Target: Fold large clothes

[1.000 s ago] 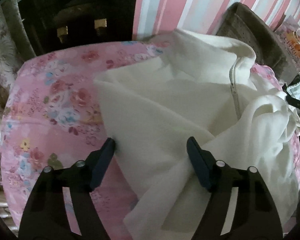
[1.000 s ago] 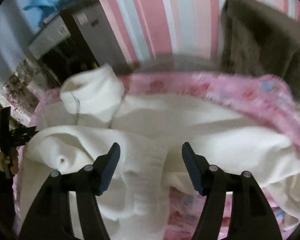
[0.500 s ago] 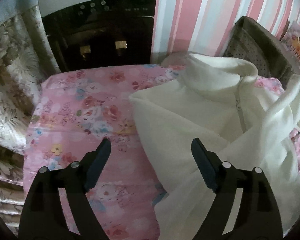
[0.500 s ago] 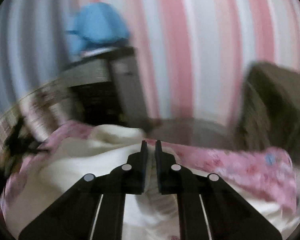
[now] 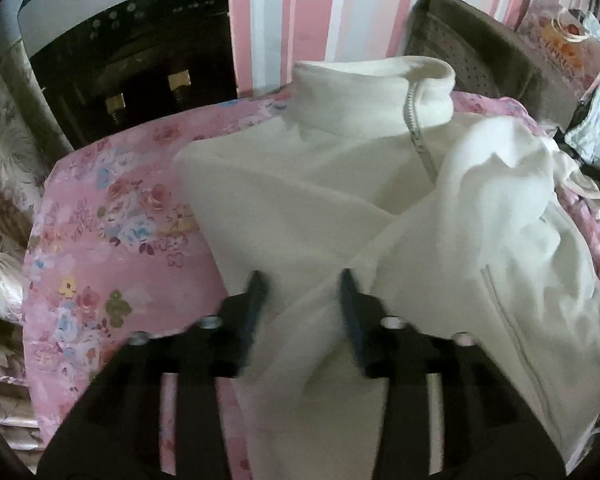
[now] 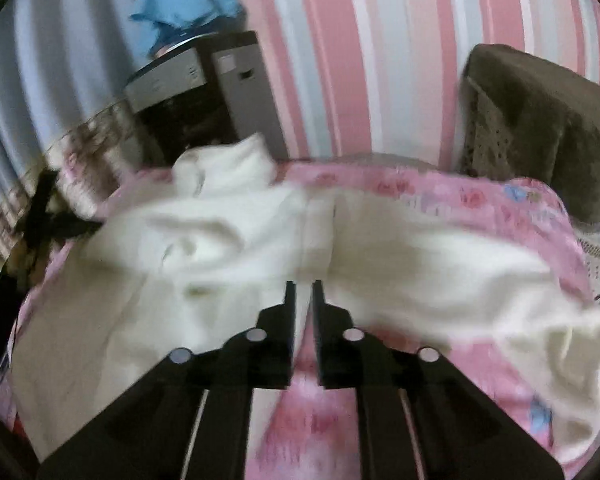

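A large white zip-up fleece jacket (image 5: 340, 184) lies on a pink floral cover (image 5: 112, 216), collar at the far edge, one sleeve folded across its front. My left gripper (image 5: 302, 300) is partly open, its fingers either side of a fold of the jacket's near edge. In the right wrist view the jacket (image 6: 420, 248) stretches across the cover. My right gripper (image 6: 303, 294) is shut on a thin fold of the jacket and holds it up; the view is blurred.
A grey and black appliance (image 5: 132, 40) stands behind the cover on the left. A brown cushioned chair back (image 6: 540, 120) is at the far right. A pink striped wall (image 6: 380, 60) is behind. Floral fabric (image 5: 0, 184) hangs at the left.
My left gripper moved over the jacket's near edge and narrowed its gap. My right gripper closed on the jacket about half a second ago and has since tilted back down.
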